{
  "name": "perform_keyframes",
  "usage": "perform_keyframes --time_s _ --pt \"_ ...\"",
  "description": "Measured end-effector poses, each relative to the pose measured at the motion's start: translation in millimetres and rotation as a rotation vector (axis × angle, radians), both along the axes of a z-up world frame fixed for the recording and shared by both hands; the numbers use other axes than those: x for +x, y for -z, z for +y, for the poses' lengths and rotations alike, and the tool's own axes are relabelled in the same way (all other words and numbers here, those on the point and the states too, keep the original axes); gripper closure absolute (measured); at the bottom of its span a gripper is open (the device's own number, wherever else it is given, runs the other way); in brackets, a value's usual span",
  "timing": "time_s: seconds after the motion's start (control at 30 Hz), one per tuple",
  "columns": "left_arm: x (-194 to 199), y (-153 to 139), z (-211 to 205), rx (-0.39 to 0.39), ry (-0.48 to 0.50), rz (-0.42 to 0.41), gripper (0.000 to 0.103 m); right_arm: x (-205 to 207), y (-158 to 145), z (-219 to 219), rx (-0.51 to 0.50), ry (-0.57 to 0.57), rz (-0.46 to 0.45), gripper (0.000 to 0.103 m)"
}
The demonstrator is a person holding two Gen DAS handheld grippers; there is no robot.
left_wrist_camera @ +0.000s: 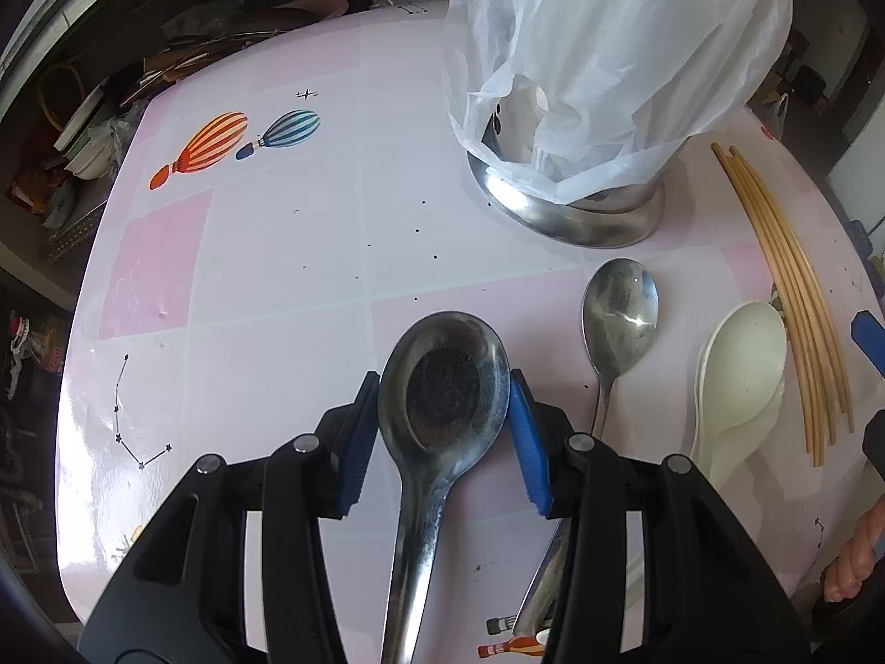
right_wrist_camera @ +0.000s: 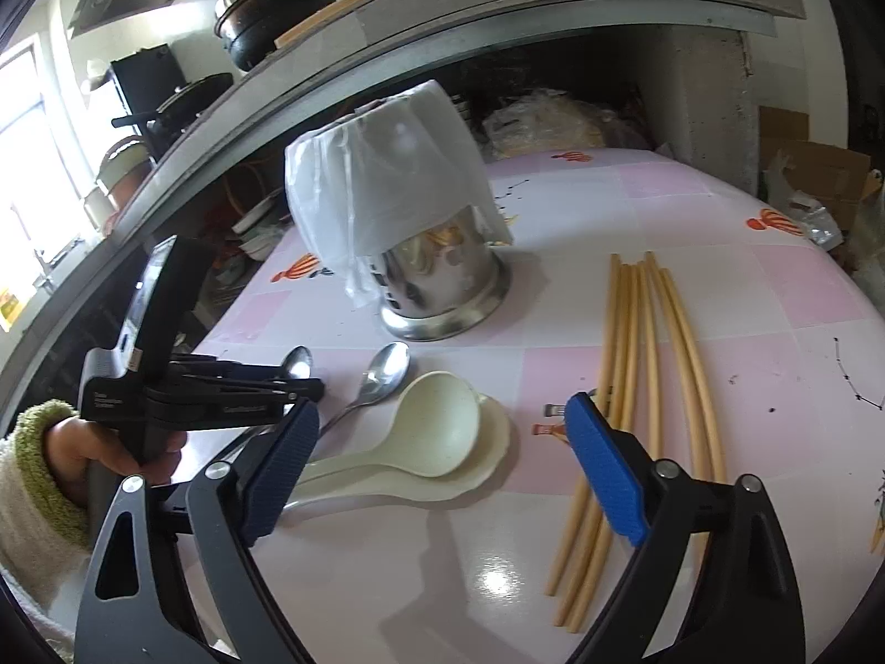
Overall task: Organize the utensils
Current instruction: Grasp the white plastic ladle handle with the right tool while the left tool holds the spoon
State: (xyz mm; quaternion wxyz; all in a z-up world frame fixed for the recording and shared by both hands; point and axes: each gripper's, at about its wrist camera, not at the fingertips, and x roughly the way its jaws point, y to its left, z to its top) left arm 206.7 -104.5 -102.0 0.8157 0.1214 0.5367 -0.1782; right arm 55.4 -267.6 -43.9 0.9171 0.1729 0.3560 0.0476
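While the right tongs (right_wrist_camera: 442,442) gape empty, steel spoon (left_wrist_camera: 442,387) pinched between left tongs' (left_wrist_camera: 444,415) pads.

Right gripper (right_wrist_camera: 442,442) low in frame, blue pads (right_wrist_camera: 603,465) spread wide, nothing between them. Below the gap: two cream plastic spoons (right_wrist_camera: 437,437) nested, bowls pointing right. Bundle of bamboo chopsticks (right_wrist_camera: 636,354) lies loose under and beside the right pad. Steel holder (right_wrist_camera: 442,293) upright further back, white plastic bag (right_wrist_camera: 387,177) draped over its top. Two steel spoons at left (right_wrist_camera: 387,371); left gripper (right_wrist_camera: 298,382) over the far one, held by a hand (right_wrist_camera: 99,448) in a fleece cuff. Pink checked tablecloth (right_wrist_camera: 746,288).
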Motion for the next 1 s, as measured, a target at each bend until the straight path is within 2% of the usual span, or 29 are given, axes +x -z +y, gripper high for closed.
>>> perform_keyframes --time_s 0.17,0.4,0.57,0.73,1.0 --pt "-1.0 0.9 6.7 -0.006 -0.015 -0.008 0.060 5.1 2.6 5.1 0.078 -0.053 0.027 0.035" --pt "-4.9 0.9 14.4 -0.025 -0.038 -0.015 0.060 18.0 15.1 4.1 0.072 -0.033 0.107 0.050" --pt "-3.9 0.7 19.7 -0.045 -0.045 -0.015 0.060 27.4 26.3 0.2 0.071 -0.017 0.155 0.058" --pt "-4.1 0.8 23.6 -0.057 -0.049 -0.018 0.060 35.4 30.6 3.7 0.039 -0.029 0.153 0.061" --pt "-4.4 2.1 31.3 -0.078 -0.064 -0.017 0.060 53.8 39.1 6.0 0.023 -0.056 0.168 0.072"
